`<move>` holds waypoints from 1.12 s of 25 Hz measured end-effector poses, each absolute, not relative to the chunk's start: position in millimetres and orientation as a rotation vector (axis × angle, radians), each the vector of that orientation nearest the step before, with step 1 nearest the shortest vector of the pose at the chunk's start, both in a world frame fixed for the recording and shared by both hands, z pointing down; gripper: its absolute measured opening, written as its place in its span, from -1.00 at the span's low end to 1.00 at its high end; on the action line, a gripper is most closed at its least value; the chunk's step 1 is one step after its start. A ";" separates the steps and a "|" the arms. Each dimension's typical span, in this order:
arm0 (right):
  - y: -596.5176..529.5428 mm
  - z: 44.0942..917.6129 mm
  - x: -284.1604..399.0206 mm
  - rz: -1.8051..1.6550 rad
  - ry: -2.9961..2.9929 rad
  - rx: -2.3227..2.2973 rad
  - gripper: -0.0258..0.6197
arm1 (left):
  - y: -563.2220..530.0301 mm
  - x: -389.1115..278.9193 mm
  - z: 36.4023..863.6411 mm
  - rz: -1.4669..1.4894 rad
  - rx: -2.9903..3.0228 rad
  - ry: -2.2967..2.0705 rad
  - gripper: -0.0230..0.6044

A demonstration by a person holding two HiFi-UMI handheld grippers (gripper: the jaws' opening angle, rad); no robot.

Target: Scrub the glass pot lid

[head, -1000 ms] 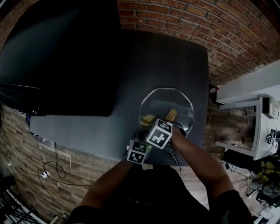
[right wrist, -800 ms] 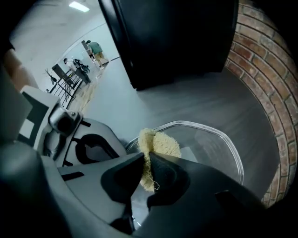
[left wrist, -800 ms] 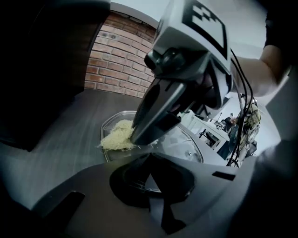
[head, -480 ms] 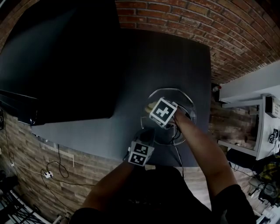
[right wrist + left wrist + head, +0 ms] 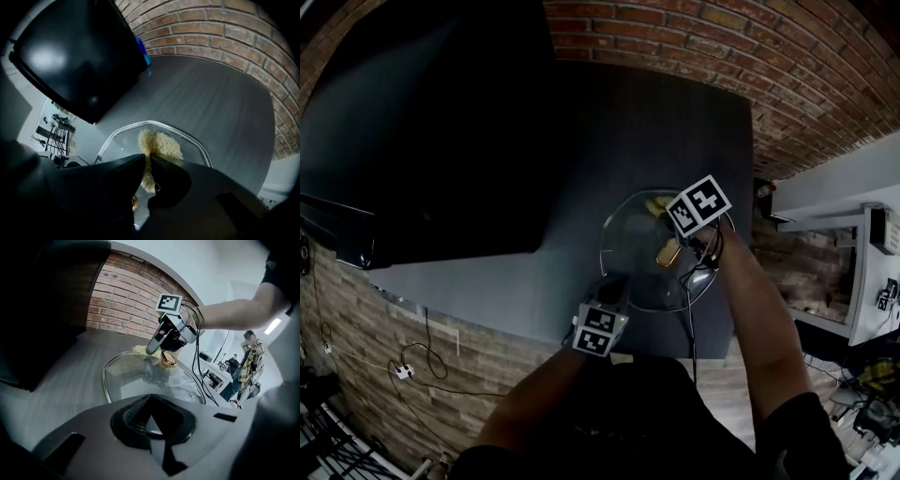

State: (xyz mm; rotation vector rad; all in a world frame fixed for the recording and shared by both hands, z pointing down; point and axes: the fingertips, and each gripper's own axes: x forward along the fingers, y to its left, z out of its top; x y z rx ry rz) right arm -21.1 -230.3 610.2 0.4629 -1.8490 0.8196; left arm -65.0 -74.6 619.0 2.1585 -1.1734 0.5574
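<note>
The glass pot lid point(image 5: 642, 267) lies on the dark grey table point(image 5: 656, 122), its gold knob point(image 5: 667, 253) near the middle. My left gripper point(image 5: 614, 286) is shut on the lid's near rim; in the left gripper view the lid point(image 5: 140, 376) and knob point(image 5: 168, 359) spread out beyond the jaws. My right gripper point(image 5: 670, 217) is shut on a pale yellow scrubber point(image 5: 657, 204), which presses on the lid's far side. In the right gripper view the scrubber point(image 5: 160, 143) is pinched between the jaws, over the lid point(image 5: 117, 138). The left gripper view also shows the right gripper point(image 5: 157, 341) beside the scrubber point(image 5: 139, 350).
A large black screen point(image 5: 422, 122) stands on the table to the left. A brick wall point(image 5: 722, 56) runs behind. The table's near edge point(image 5: 487, 300) is just below the lid. A blue object point(image 5: 142, 49) sits behind the screen. Cables point(image 5: 412, 361) lie on the floor.
My right gripper has carried the scrubber across the lid, from the near side past the knob to the far right part. The left gripper has stayed on the rim.
</note>
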 end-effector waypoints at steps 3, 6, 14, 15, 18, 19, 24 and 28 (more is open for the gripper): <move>-235.2 609.9 0.4 0.886 -1.861 0.543 -0.79 | -74.9 -65.7 619.1 0.553 2.152 -1.179 -0.82; -236.0 610.4 25.7 0.948 -1.869 0.628 -0.79 | -75.2 -66.0 619.4 0.555 2.149 -1.184 -0.82; -224.1 618.6 97.5 1.090 -1.845 0.841 -0.79 | -74.3 -66.5 620.0 0.586 2.149 -1.176 -0.82; -223.7 619.9 103.2 1.096 -1.840 0.853 -0.79 | -74.3 -66.2 620.1 0.590 2.148 -1.177 -0.82; -223.6 622.4 110.9 1.100 -1.831 0.872 -0.79 | -73.1 -65.1 620.1 0.606 2.148 -1.174 -0.82; -224.5 622.7 111.1 1.091 -1.828 0.874 -0.79 | -73.0 -64.8 619.9 0.608 2.149 -1.173 -0.82; -241.6 623.5 101.6 1.012 -1.820 0.868 -0.79 | -74.2 -63.9 619.9 0.601 2.142 -1.178 -0.82; -258.6 622.9 79.2 0.932 -1.819 0.828 -0.79 | -74.1 -63.0 619.7 0.594 2.137 -1.177 -0.82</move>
